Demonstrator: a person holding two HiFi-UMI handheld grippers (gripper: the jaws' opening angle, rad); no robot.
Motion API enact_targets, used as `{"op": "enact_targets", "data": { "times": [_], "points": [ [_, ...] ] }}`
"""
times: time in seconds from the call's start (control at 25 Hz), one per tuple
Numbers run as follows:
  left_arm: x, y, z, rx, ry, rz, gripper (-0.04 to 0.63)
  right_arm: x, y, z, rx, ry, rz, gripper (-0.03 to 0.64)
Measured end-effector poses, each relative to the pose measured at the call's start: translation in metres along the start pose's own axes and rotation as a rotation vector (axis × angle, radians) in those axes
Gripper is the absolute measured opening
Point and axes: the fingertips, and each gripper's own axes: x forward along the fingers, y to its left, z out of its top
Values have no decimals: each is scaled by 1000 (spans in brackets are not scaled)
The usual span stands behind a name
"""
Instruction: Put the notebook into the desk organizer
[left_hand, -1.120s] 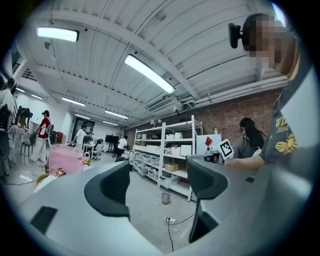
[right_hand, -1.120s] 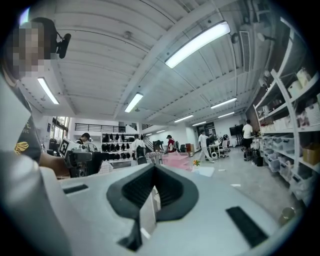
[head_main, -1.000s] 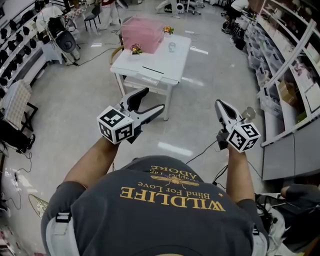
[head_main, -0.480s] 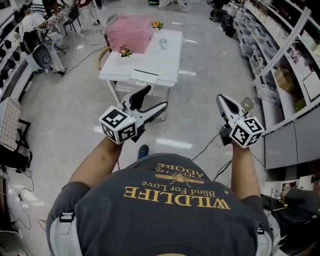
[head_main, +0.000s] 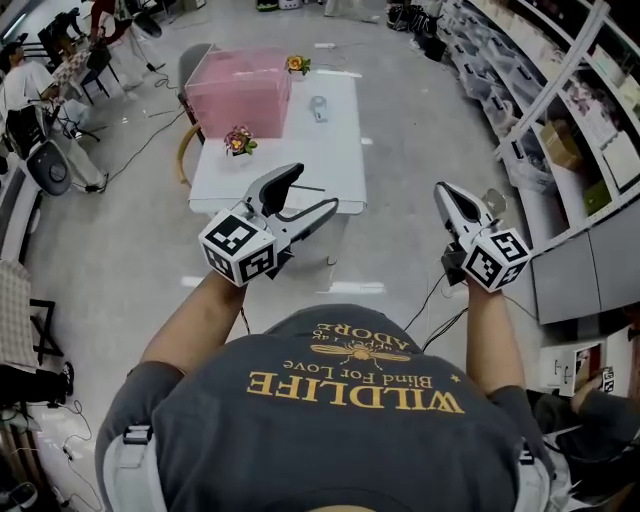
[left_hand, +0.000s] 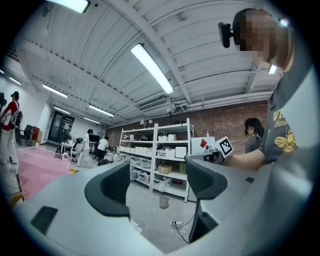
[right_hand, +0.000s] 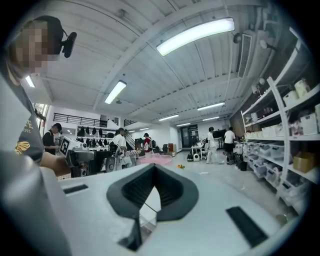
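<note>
1. Currently stands well apart from the white table (head_main: 335, 140), both tools raised at chest height
2. Holds the left gripper (left_hand: 156, 181) with its jaws spread wide, only open floor between them
3. Keeps the right gripper (right_hand: 151, 172) pressed together at the tips, pinching nothing
4. Leaves what may be the notebook (head_main: 300, 186) flat at the table's near edge, too small to be sure, with the pink box (head_main: 240, 88) farther back

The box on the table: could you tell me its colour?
The box is pink, best in the head view.
</note>
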Motion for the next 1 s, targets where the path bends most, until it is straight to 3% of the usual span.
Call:
{"op": "enact_targets", "data": {
  "times": [0.32, 0.56, 0.76, 1.0],
  "points": [
    [20, 81, 1, -23, -4, -33, 356, 64, -27, 4, 1, 11, -55, 0],
    [49, 113, -6, -49, 4, -19, 356, 92, -64, 2, 13, 31, -55, 0],
    [92, 132, -18, -53, 31, 41, 356, 120, -118, -3, 36, 30, 5, 0],
    [159, 152, -28, -63, 34, 195, 356, 164, -201, -4, 43, 16, 162, 0]
  ]
}}
